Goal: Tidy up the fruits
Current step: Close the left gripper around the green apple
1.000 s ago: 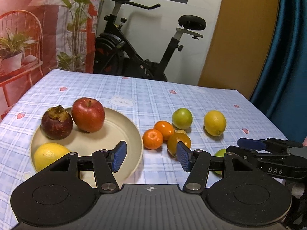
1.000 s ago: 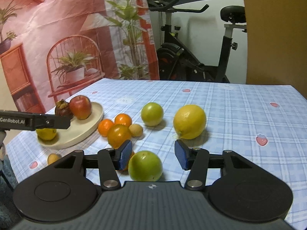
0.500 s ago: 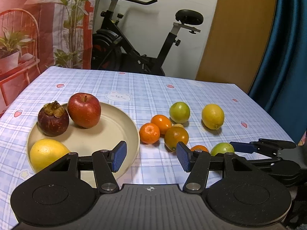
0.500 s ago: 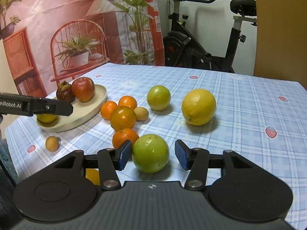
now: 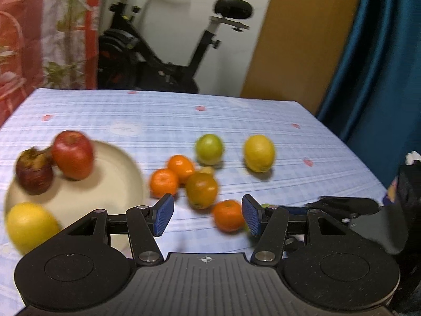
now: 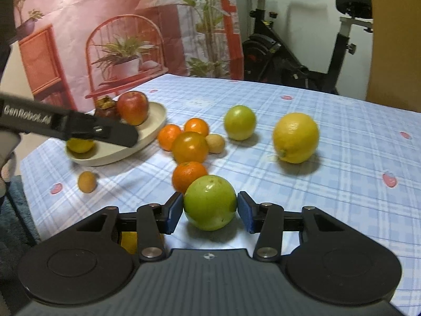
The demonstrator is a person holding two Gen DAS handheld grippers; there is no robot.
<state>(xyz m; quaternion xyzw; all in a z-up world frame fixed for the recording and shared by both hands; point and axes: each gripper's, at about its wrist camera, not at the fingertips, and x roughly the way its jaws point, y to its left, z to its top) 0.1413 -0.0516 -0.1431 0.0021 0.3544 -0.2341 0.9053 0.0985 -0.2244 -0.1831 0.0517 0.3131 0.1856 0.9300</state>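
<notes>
Green and round, the nearest fruit (image 6: 210, 205) sat on the counter (image 6: 329, 158) squarely between the blue pads of the right tool (image 6: 210, 212). Its jaws had just been closing in on the fruit; the left pad looked to be touching its skin, while a thin gap seemed to remain at the right pad, so no firm grip yet. Just behind it lay a small orange (image 6: 190, 175), and behind that a darker orange fruit (image 6: 190, 147), two more small oranges (image 6: 169, 136) and a little tan fruit (image 6: 215, 143). Further back sat a second green fruit (image 6: 240, 122) and, off to the right, a big lemon (image 6: 295, 137). Another small tan fruit (image 6: 87, 181) lay alone near the counter's left edge.

Over on the left stood the cream plate (image 6: 155, 129), already carrying a red apple (image 6: 132, 107), a mangosteen (image 6: 106, 109) and a yellow citrus (image 6: 80, 144). The left tool (image 5: 208, 214) hovered in front of the plate with its jaws held moderately apart and nothing between the pads, though that view was smeared by motion. The counter wore a blue checked cloth with strawberry prints, and an exercise bike (image 6: 302, 60) stood behind it.
</notes>
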